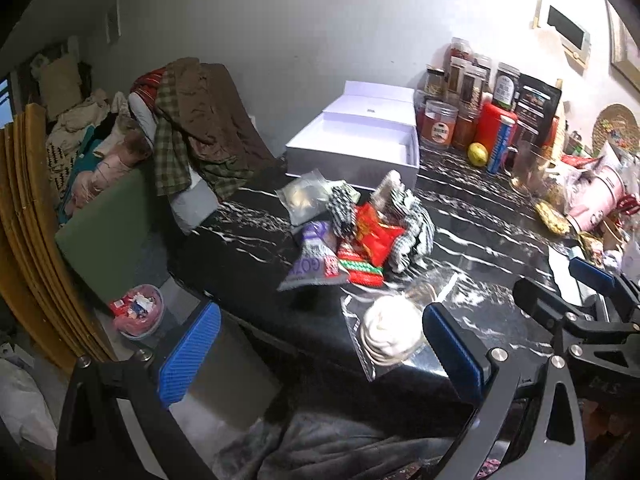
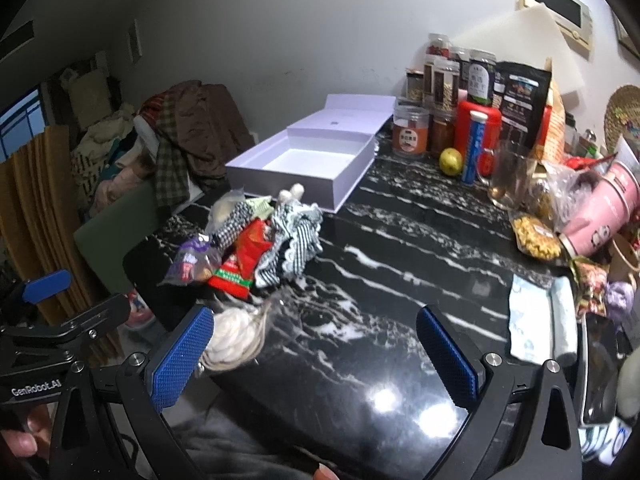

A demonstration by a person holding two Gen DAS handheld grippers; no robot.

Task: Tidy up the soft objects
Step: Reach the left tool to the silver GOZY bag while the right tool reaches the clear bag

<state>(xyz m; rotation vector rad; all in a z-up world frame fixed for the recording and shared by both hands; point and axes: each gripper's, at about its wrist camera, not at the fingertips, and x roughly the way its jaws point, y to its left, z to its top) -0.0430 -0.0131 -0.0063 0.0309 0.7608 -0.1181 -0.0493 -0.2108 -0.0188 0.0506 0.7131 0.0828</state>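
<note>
Two grippers are up over my dark bench [image 2: 400, 264], and both hold nothing. I go from big to small.

The bench is black with white streaks. It is the biggest thing, and it carries all the rest.

Next is one white box [image 2: 316, 164]. It sits at the back with its lid flipped up against the wall. I think it is open like that so the soft things can go in. It has nothing in it yet.

Then comes one heap of soft things [image 1: 360, 232], in the middle, just in front of the box. I think they were dumped there to be sorted. In it I count one check cloth [image 1: 416, 232], one red packet [image 1: 374, 236], one purple packet [image 1: 316, 256], one red and green sock [image 1: 360, 272] and one clear bag [image 1: 304, 196]. Some may hide under others, so I cannot be sure.

One more clear bag with a white roll [image 1: 390, 330] lies apart, near the front edge, closest to me.

My left gripper [image 1: 318, 354] has its fingers wide apart, and the roll sits just ahead between them. My right gripper [image 2: 316, 360] is wide open too, over bare bench, with the roll beside its left finger.

I think the roll is the easy first pick.
</note>
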